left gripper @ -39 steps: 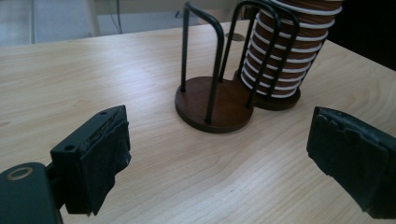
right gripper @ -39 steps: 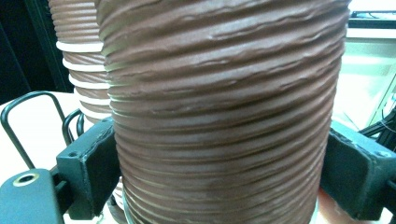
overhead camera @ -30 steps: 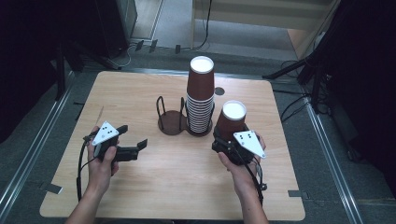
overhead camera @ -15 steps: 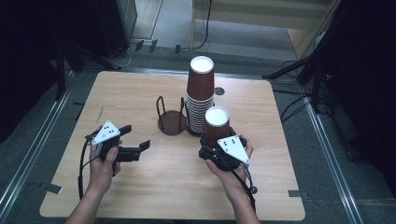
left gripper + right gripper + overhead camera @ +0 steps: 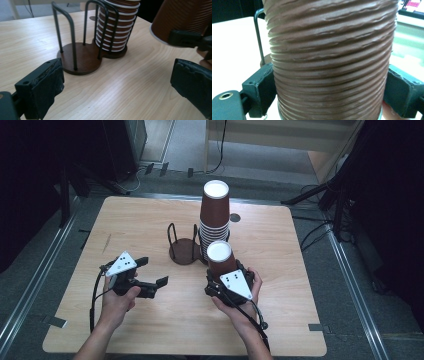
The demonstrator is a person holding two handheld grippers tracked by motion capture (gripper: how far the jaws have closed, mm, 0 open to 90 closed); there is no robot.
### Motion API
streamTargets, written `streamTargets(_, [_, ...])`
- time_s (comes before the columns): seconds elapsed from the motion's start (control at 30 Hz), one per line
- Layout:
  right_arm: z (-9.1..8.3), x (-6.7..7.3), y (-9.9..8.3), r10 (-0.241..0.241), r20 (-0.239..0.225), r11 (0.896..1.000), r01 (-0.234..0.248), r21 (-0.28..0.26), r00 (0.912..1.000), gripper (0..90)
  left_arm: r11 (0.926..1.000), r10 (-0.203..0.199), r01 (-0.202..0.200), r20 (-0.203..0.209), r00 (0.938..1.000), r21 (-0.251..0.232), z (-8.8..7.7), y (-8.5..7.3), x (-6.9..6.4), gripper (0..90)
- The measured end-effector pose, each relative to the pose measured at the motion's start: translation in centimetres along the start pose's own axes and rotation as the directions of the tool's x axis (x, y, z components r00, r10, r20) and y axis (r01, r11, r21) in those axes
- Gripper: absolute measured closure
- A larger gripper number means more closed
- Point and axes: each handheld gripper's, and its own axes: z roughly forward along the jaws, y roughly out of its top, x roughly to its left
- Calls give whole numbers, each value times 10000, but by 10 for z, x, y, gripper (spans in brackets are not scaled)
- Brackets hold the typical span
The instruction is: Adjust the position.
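Note:
An upside-down brown ribbed paper cup [image 5: 219, 257] is held off the table in front of the cup stack, and my right gripper [image 5: 223, 276] is shut on its lower part. In the right gripper view the cup [image 5: 332, 57] sits between both pads [image 5: 265, 87]. A tall stack of the same cups [image 5: 215, 212] stands in one bay of a black wire holder [image 5: 183, 251]; the other bay is empty. My left gripper [image 5: 152, 271] hovers left of the holder. Its jaws have just been opening, and it is open [image 5: 117, 92] with nothing between them.
The wooden table [image 5: 125, 220] ends close behind the holder and stack. Bare wood lies left and in front of the holder [image 5: 80, 57]. A small dark round spot [image 5: 235, 217] sits right of the stack. Dark stands and cables surround the table.
My right gripper has carried the cup leftward and nearer to me, from the right of the stack to just in front of it. The left hand has stayed put.

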Motion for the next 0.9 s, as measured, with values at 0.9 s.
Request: streamTargets(0.9, [9, 39, -21, -2633, -144, 9647, 2633, 1, 9646, 98, 9984, 431, -459, 829, 9956, 324, 3, 12, -22, 0])
